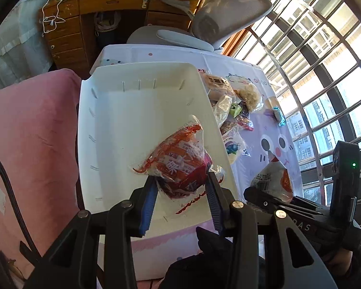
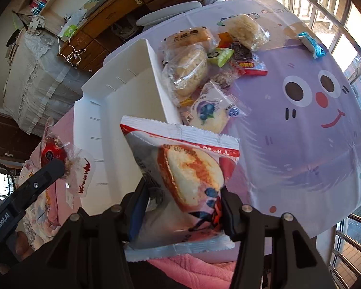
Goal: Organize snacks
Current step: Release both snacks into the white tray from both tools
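Both grippers are closed on snacks above a white bin (image 1: pixel 103 125) that fills the middle of the left wrist view and looks empty inside. The left gripper (image 1: pixel 180 192) pinches a crinkly red-and-orange packet (image 1: pixel 178 159) by its lower end, with most of the packet hanging free over the bin floor. The right gripper (image 2: pixel 183 207) clamps a red-and-white pastry packet (image 2: pixel 185 180) at the lower centre of its view, near the bin's right wall. The likely risk is slippage: each hold catches loose, slick film, so a packet could slide out early, or land on the rim and tip outside onto the cartoon tablecloth (image 2: pixel 300 144). The two grippers are also close together and could knock each other. A pile of wrapped snacks (image 2: pixel 192 67) lies just right of the bin, touching its wall, with a blue candy (image 2: pixel 311 44) apart at upper right. A grey chair (image 1: pixel 228 16) stands beyond the table.
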Demonstrator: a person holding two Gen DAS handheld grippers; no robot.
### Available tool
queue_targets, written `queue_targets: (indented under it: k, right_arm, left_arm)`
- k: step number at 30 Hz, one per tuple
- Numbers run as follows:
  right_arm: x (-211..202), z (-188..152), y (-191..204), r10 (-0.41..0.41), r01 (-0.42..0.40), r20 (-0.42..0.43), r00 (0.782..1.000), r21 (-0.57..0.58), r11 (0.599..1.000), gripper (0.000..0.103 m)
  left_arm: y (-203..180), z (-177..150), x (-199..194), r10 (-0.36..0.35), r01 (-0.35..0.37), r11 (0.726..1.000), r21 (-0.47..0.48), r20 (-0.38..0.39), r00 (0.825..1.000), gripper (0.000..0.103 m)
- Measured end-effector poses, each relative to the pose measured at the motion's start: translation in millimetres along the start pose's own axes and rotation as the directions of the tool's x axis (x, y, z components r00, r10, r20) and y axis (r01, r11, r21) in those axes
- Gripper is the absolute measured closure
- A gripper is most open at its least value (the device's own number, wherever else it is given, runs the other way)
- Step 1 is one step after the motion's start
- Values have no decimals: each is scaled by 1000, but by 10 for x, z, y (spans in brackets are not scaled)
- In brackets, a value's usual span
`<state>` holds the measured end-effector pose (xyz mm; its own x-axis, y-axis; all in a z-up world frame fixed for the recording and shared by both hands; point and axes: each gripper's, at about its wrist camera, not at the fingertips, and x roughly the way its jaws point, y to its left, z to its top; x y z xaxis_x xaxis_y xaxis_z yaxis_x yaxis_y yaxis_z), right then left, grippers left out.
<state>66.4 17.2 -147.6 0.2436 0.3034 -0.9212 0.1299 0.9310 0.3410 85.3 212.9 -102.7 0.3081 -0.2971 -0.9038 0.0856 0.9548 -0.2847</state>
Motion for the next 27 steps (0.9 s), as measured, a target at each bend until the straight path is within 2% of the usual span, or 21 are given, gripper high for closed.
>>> queue_targets:
  k: [9, 15, 18, 20, 23, 27]
  right_arm:
    - [110, 33, 521, 48, -48, -3, 999, -131, 990, 50]
    - [140, 6, 739, 76, -74, 3, 997, -192, 979, 48]
    - [210, 10, 729, 74, -77, -26, 997, -181, 980, 46]
    - [224, -2, 688, 69, -73, -33, 997, -160, 984, 40]
    - [187, -7, 595, 63, -65, -20, 998, -132, 989, 35]
    - [158, -40, 434, 57, -57, -13, 998, -77, 995, 34]
  left_arm:
    - [387, -17, -53, 7, -6, 999, -44, 21, 1000, 64]
    - [505, -84, -63, 27, -26, 999, -45, 17, 999, 64]
    - [518, -92, -53, 54, -54, 997, -52, 12, 998, 57]
    - [488, -95, -67, 55, -54, 998, -45, 20, 998, 39]
    - [400, -107, -76, 46, -45, 999, -19, 29, 999, 36]
    - [250, -111, -41, 43, -43, 999, 21, 18, 999, 36]
